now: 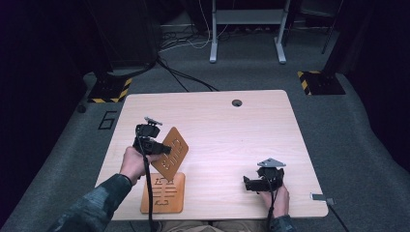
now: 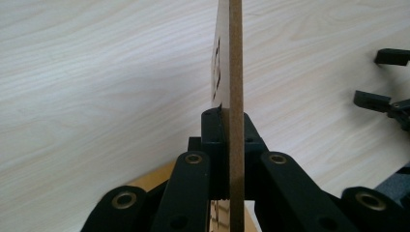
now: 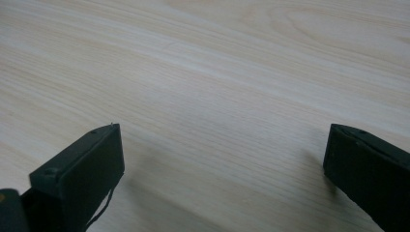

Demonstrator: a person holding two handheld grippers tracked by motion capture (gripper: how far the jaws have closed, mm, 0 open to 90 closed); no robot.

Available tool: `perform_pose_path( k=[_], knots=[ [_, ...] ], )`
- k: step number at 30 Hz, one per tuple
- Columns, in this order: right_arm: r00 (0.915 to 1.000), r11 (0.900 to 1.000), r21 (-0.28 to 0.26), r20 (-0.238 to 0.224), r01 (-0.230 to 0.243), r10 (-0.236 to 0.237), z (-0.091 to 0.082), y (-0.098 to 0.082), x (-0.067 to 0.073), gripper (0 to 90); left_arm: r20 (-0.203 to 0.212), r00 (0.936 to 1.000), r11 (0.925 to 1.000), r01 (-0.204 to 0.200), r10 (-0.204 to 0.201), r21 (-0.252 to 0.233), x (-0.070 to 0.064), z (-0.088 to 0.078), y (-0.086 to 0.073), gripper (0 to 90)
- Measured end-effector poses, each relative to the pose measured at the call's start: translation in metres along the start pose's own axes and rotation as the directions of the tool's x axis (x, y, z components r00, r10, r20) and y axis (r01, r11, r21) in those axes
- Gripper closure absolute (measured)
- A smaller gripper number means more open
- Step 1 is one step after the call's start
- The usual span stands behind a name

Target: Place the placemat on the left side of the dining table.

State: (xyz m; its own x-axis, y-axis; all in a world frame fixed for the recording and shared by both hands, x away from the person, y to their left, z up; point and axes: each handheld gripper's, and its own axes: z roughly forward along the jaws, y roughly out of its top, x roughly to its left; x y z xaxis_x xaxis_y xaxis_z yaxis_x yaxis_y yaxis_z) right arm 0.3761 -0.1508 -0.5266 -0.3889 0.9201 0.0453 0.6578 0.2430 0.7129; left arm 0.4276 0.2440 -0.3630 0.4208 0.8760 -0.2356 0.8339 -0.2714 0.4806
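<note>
Your left claw [image 1: 162, 147] pinches a thin brown wooden cut-out board [image 1: 170, 151], tilted above its flat twin [image 1: 163, 192], maybe for stacking. Right claw [image 1: 251, 182] waits, released.

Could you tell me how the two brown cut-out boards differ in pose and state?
The lifted board is clamped in the left gripper and tilted up off the table; the flat board lies on the table near the front edge, ungripped. The lifted one partly overlaps the flat one in the high view. Both are brown, thin, with similar slot cut-outs.
</note>
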Motion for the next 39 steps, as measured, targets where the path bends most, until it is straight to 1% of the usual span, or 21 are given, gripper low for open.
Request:
perform_pose_path(
  k=[1,3,5,6,8,10,11,12,13,15,20,22,23,27,30,33,34,35,37,39],
  knots=[
    [1.0,1.0,-0.001,0.0,-0.008,0.008,0.0,0.0,-0.002,0.0,-0.004,1.0,1.0,0.007,-0.007,-0.003,0.003,-0.001,0.001,86.3],
    [0.9999,1.0,-0.002,0.016,-0.004,0.004,-0.001,-0.001,-0.008,0.0,-0.015,0.9997,0.9997,0.02,-0.02,-0.01,0.007,-0.002,0.003,86.3],
    [0.9998,1.0,-0.003,0.02,-0.005,0.005,-0.001,-0.002,-0.011,0.2,-0.024,0.9995,0.9997,0.022,-0.023,-0.011,0.012,-0.003,0.005,86.3],
    [0.9997,1.0,-0.004,0.024,-0.008,0.008,-0.001,-0.002,-0.012,0.3,-0.03,0.9988,0.9991,0.037,-0.038,-0.019,0.015,-0.004,0.006,86.3],
    [0.9995,1.0,-0.008,0.032,-0.007,0.007,-0.001,-0.003,-0.015,0.5,-0.041,0.9978,0.9985,0.05,-0.051,-0.024,0.02,-0.005,0.008,86.3],
    [0.9993,1.0,-0.011,0.036,-0.005,0.005,-0.001,-0.003,-0.016,0.8,-0.056,0.9967,0.9979,0.057,-0.059,-0.029,0.027,-0.007,0.011,86.3],
    [0.9992,1.0,-0.012,0.039,-0.004,0.004,-0.001,-0.003,-0.016,0.8,-0.056,0.9967,0.9979,0.057,-0.059,-0.029,0.027,-0.007,0.011,86.3],
    [0.9991,1.0,-0.011,0.043,0.002,-0.002,0.0,-0.003,-0.016,0.8,-0.063,0.9957,0.9974,0.066,-0.068,-0.031,0.03,-0.008,0.012,86.3],
    [0.9987,1.0,-0.012,0.05,-0.002,0.003,0.001,-0.003,-0.015,0.7,-0.076,0.9941,0.9966,0.075,-0.078,-0.032,0.035,-0.008,0.014,86.3],
    [0.9984,1.0,-0.007,0.056,0.003,-0.002,0.001,-0.002,-0.015,0.5,-0.086,0.9924,0.9957,0.085,-0.088,-0.036,0.04,-0.009,0.015,86.3],
    [0.9981,1.0,-0.007,0.062,0.005,-0.004,0.002,-0.002,-0.015,0.1,-0.111,0.989,0.9947,0.093,-0.098,-0.043,0.048,-0.01,0.018,86.3],
    [0.998,1.0,-0.006,0.062,0.004,-0.004,0.002,-0.002,-0.015,0.0,-0.114,0.989,0.9951,0.09,-0.094,-0.042,0.05,-0.01,0.018,86.3],
    [0.998,1.0,-0.007,0.063,0.005,-0.004,0.002,-0.002,-0.015,0.0,-0.125,0.9866,0.994,0.1,-0.105,-0.046,0.053,-0.01,0.02,86.3],
    [0.998,1.0,-0.006,0.064,0.005,-0.004,0.002,-0.002,-0.015,0.0,-0.146,0.9818,0.992,0.115,-0.122,-0.051,0.062,-0.011,0.024,86.3],
    [0.998,1.0,-0.007,0.064,0.004,-0.004,0.002,-0.002,-0.015,0.0,-0.154,0.978,0.9892,0.132,-0.14,-0.064,0.068,-0.012,0.026,86.3],
    [0.998,1.0,-0.006,0.064,0.004,-0.004,0.002,-0.002,-0.015,0.0,-0.164,0.9763,0.9892,0.132,-0.141,-0.064,0.072,-0.012,0.028,86.3],
    [0.998,1.0,-0.006,0.064,0.004,-0.004,0.002,-0.002,-0.015,0.0,-0.179,0.9731,0.9887,0.135,-0.145,-0.065,0.075,-0.011,0.03,86.3],
    [0.998,1.0,-0.006,0.064,0.005,-0.004,0.002,-0.002,-0.015,0.0,-0.185,0.9716,0.9883,0.137,-0.147,-0.068,0.076,-0.011,0.031,86.3],
    [0.998,1.0,-0.006,0.064,0.004,-0.004,0.002,-0.002,-0.015,0.0,-0.187,0.9706,0.9875,0.141,-0.152,-0.07,0.078,-0.01,0.032,86.3],
    [0.9979,1.0,-0.006,0.064,0.004,-0.004,0.002,-0.002,-0.015,0.0,-0.198,0.9678,0.9869,0.144,-0.156,-0.073,0.081,-0.006,0.035,86.3]
  ],
)
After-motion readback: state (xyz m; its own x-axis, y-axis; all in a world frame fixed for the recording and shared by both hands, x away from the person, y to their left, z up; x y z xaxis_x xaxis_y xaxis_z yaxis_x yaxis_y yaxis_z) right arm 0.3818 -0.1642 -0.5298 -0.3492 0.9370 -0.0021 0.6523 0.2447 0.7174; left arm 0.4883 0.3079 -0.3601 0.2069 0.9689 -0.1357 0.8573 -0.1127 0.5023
